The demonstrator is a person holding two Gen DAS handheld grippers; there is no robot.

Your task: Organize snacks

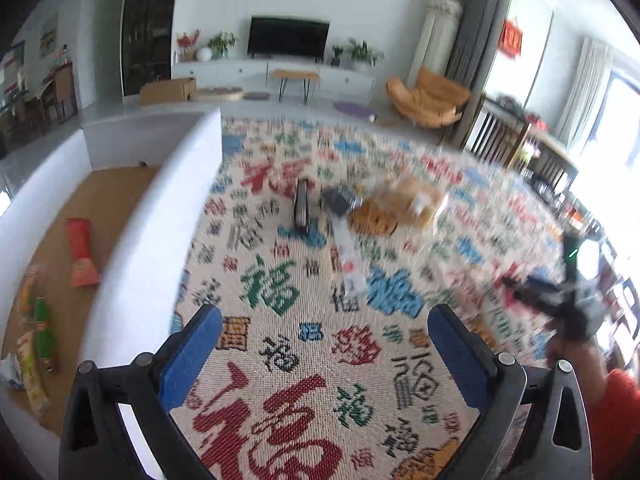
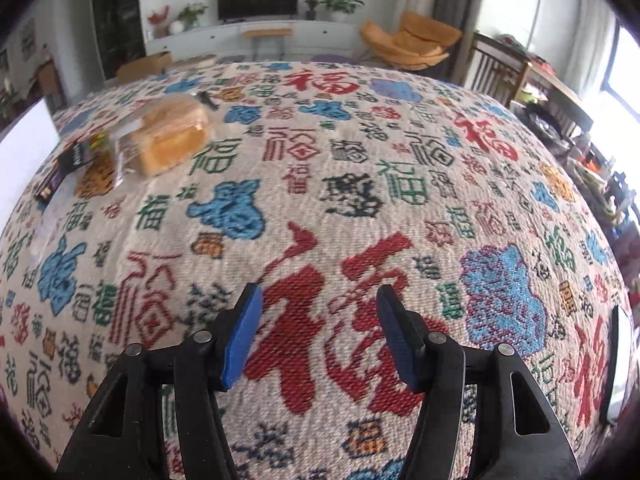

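My left gripper point(image 1: 326, 314) hangs open over the patterned tablecloth point(image 1: 304, 360) with nothing between its blue pads. To its left stands a white-walled box point(image 1: 160, 220) with a wood-coloured floor; a red packet point(image 1: 82, 256), a green packet point(image 1: 43, 328) and other snacks lie in it. Farther ahead on the cloth lie a dark box point(image 1: 302, 204), a dark packet point(image 1: 338, 200), a bag of bread point(image 1: 412, 200) and a clear packet point(image 1: 348, 264). My right gripper point(image 2: 319, 294) is open and empty above the cloth, with the bag of bread point(image 2: 168, 136) and the dark box point(image 2: 60, 168) far off to its upper left.
A person's hand in an orange-red sleeve point(image 1: 616, 400) holds the other tool at the right edge of the left wrist view. Behind the table are a TV point(image 1: 288, 36) on a white cabinet, an orange chair point(image 1: 428, 98) and a wooden shelf point(image 1: 504, 136).
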